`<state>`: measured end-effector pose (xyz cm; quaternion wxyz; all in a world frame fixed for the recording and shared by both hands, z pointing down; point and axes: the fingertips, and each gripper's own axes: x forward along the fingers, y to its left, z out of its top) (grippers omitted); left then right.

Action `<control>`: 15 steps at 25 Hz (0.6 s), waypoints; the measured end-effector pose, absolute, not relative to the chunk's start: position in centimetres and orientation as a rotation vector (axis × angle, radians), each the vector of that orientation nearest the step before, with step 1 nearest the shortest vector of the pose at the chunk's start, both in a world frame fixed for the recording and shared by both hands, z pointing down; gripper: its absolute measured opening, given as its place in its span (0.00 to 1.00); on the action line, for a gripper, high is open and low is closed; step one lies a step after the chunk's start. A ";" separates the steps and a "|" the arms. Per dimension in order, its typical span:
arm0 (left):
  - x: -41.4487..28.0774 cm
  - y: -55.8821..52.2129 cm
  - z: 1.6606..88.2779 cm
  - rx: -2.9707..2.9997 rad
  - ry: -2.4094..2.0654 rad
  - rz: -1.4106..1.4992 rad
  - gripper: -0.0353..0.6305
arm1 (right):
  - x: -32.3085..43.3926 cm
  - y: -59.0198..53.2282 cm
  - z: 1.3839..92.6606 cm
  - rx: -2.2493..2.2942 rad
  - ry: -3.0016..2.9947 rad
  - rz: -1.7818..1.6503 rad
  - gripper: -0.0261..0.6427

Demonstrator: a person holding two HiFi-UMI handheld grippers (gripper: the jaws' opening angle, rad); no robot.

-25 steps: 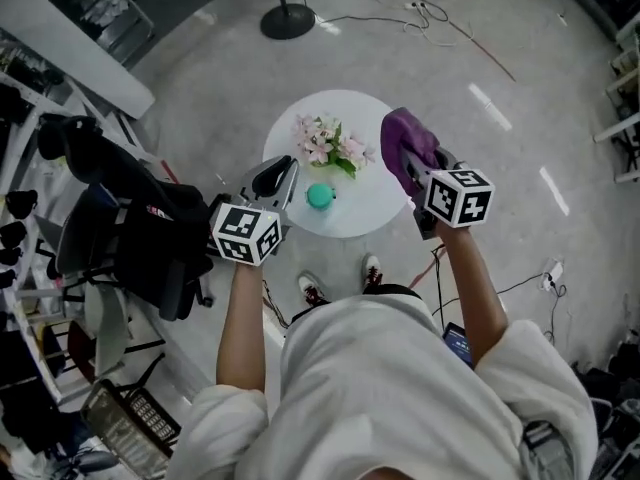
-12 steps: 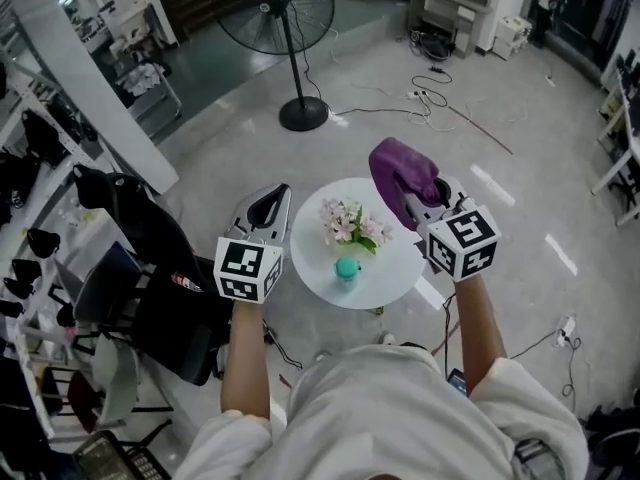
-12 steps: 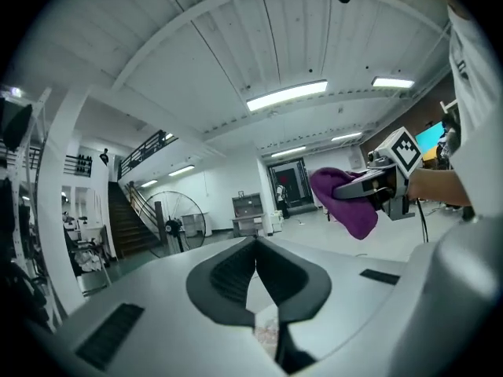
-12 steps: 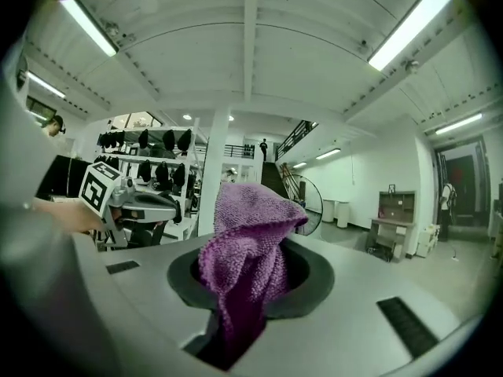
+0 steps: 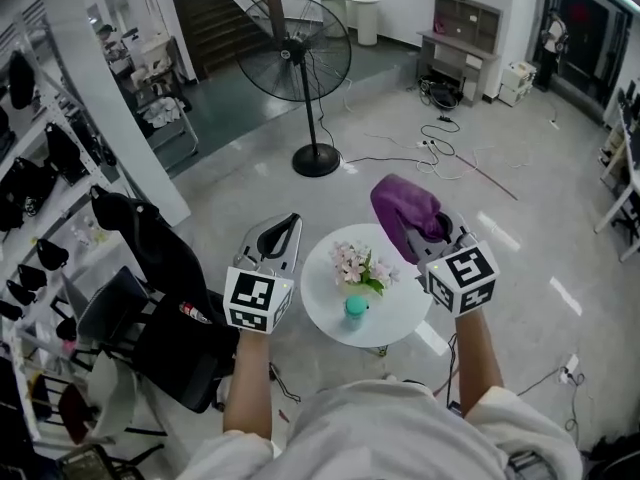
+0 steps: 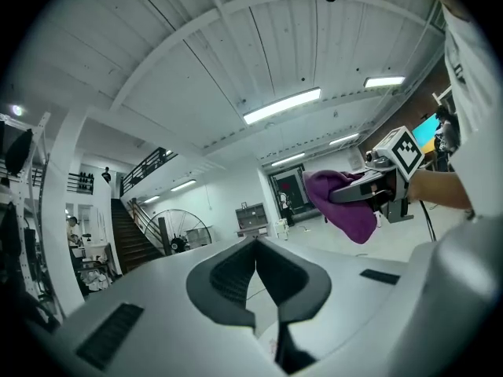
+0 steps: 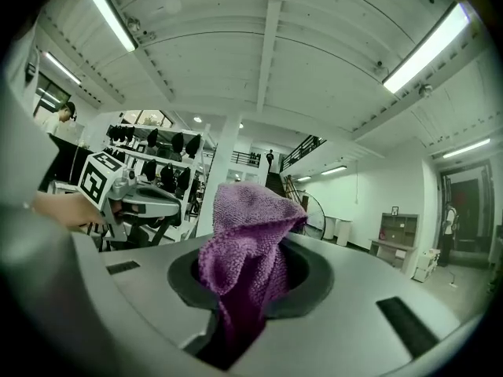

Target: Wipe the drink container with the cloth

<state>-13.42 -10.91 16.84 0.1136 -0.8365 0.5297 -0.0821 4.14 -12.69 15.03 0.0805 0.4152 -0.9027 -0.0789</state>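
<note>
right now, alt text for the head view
From above: a person holds two grippers over a round white table, the right gripper clamping a purple cloth, the left gripper shut and empty. Pink flowers and a teal drink container stand on it.

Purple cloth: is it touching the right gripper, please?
Touching. The right gripper view shows the purple cloth pinched between the jaws of the right gripper.

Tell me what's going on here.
A person holds a gripper in each hand above a round white table. The right gripper is shut on a purple cloth; the left gripper is shut and empty. The teal-capped drink container stands on the table beside some flowers, untouched by either gripper, so no wiping is under way.
</note>
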 end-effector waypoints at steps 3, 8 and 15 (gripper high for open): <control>-13.1 -10.6 16.8 -2.440 1.551 -0.240 0.08 | 4.1 -12.5 14.8 1.236 -2.711 -0.245 0.19; -12.5 -10.3 16.8 -2.435 1.538 -0.246 0.08 | 4.4 -12.4 14.8 1.239 -2.710 -0.238 0.19; -11.3 -10.3 18.1 -2.471 1.501 -0.249 0.08 | 5.2 -12.5 16.3 1.255 -2.712 -0.182 0.19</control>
